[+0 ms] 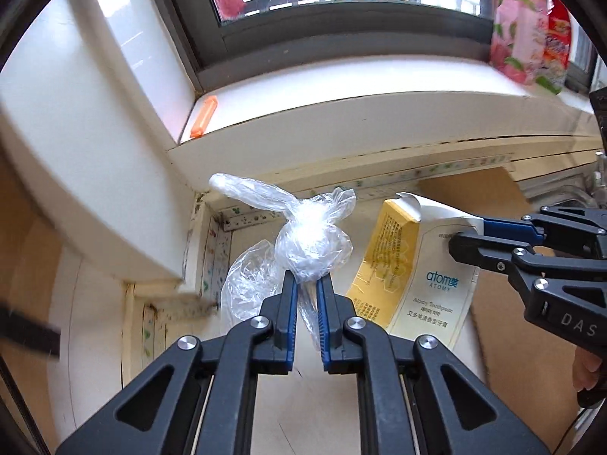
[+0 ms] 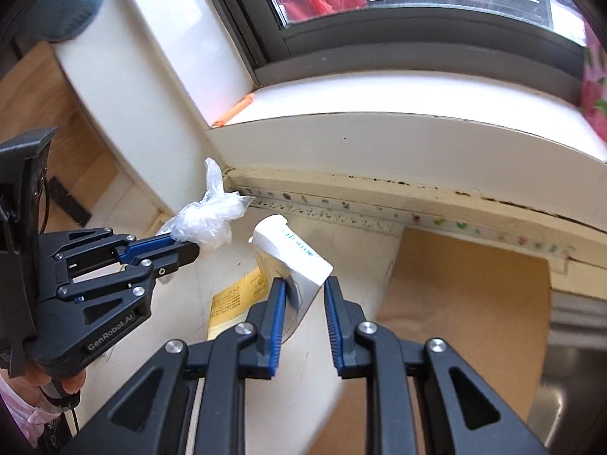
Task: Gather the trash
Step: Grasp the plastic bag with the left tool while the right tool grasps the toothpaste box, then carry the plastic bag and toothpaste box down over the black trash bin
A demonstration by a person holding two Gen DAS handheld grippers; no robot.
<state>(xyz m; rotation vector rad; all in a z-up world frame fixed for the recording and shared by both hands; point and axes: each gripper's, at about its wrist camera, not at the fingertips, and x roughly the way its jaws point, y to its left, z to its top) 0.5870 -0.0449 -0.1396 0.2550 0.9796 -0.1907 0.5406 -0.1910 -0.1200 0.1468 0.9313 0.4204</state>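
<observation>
A crumpled clear plastic bag (image 1: pixel 309 242) hangs off the surface, and my left gripper (image 1: pixel 307 288) is shut on its lower twist. The right wrist view shows the same bag (image 2: pixel 205 223) at the tip of the left gripper (image 2: pixel 186 248). A white and yellow toothpaste box (image 1: pixel 413 261) is tilted up to the right of the bag. My right gripper (image 1: pixel 461 239) is shut on the box's upper right edge. In the right wrist view the box (image 2: pixel 299 254) sticks out between the blue pads of the right gripper (image 2: pixel 303 284).
A white counter (image 2: pixel 353 235) runs under a window sill (image 1: pixel 341 87) with an orange strip (image 1: pixel 205 115). Brown cardboard (image 2: pixel 463 284) lies to the right, beside a metal basin edge (image 2: pixel 573 375). A floral bag (image 1: pixel 523 34) stands on the sill. A person's hand (image 2: pixel 57 381) holds the left gripper.
</observation>
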